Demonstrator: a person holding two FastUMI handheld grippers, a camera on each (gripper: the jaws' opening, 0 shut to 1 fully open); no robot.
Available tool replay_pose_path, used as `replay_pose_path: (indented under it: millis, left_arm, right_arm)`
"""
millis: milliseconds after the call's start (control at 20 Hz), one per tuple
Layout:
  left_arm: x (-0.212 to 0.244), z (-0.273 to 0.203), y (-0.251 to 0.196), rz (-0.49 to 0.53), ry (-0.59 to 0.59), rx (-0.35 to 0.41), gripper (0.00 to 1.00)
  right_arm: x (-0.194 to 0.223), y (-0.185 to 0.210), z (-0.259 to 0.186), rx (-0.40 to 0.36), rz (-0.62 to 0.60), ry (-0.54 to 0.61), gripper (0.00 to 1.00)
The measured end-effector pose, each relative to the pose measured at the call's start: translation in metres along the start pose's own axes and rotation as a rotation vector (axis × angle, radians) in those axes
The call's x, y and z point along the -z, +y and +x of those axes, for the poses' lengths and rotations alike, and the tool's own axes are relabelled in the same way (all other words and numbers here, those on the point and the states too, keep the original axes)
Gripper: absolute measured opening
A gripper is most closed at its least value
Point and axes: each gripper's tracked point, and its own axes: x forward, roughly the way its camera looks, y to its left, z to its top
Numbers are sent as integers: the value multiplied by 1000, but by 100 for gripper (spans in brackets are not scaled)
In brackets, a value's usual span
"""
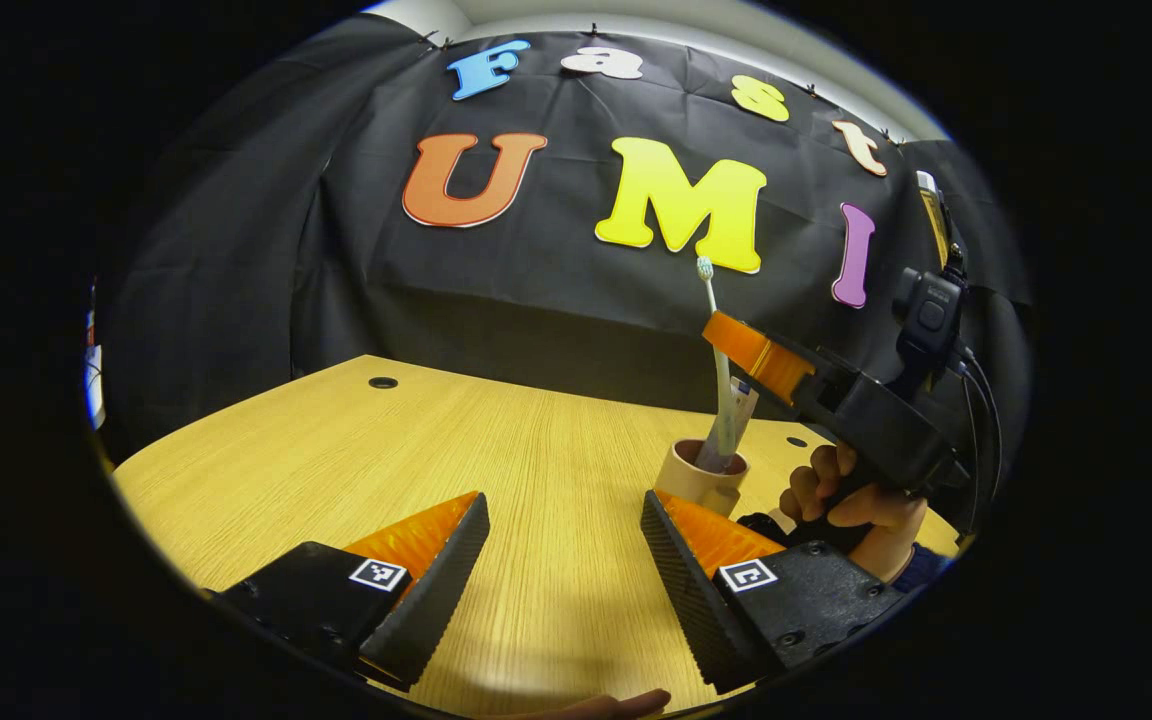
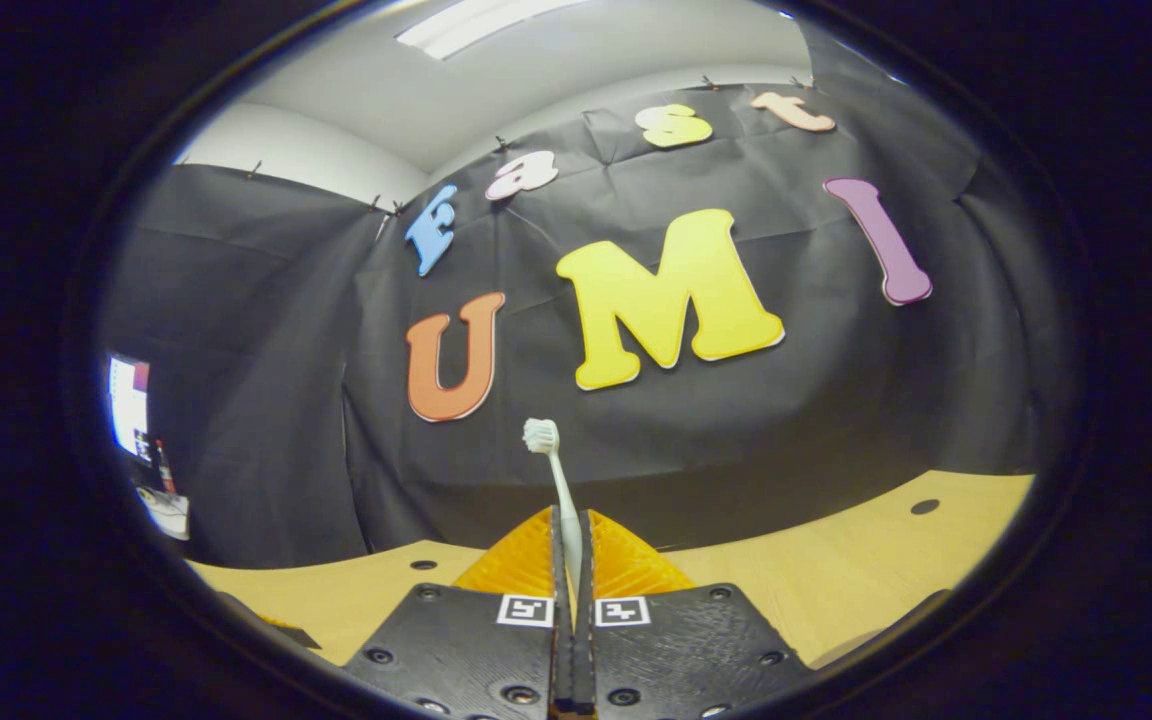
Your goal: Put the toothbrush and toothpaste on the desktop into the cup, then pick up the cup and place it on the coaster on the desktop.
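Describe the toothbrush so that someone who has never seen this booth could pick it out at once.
Start at the wooden desk and find the tan cup near its far right side. The toothbrush stands upright with its lower end in that cup, clamped by the right gripper. Beside the flat toothpaste tube in the cup, it is the thin pale stick with bristles on top.

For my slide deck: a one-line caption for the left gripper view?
Right tongs lower a toothbrush into the cup beside the toothpaste; left tongs wait open.
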Motion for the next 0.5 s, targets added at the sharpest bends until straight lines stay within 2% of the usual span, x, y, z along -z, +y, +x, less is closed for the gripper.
replay_pose_path:
  millis: [500]
  left_arm:
    - [4,1,-5,5,11,7,98]
  right_arm:
    - [1,-12,-4,5,12,11,12]
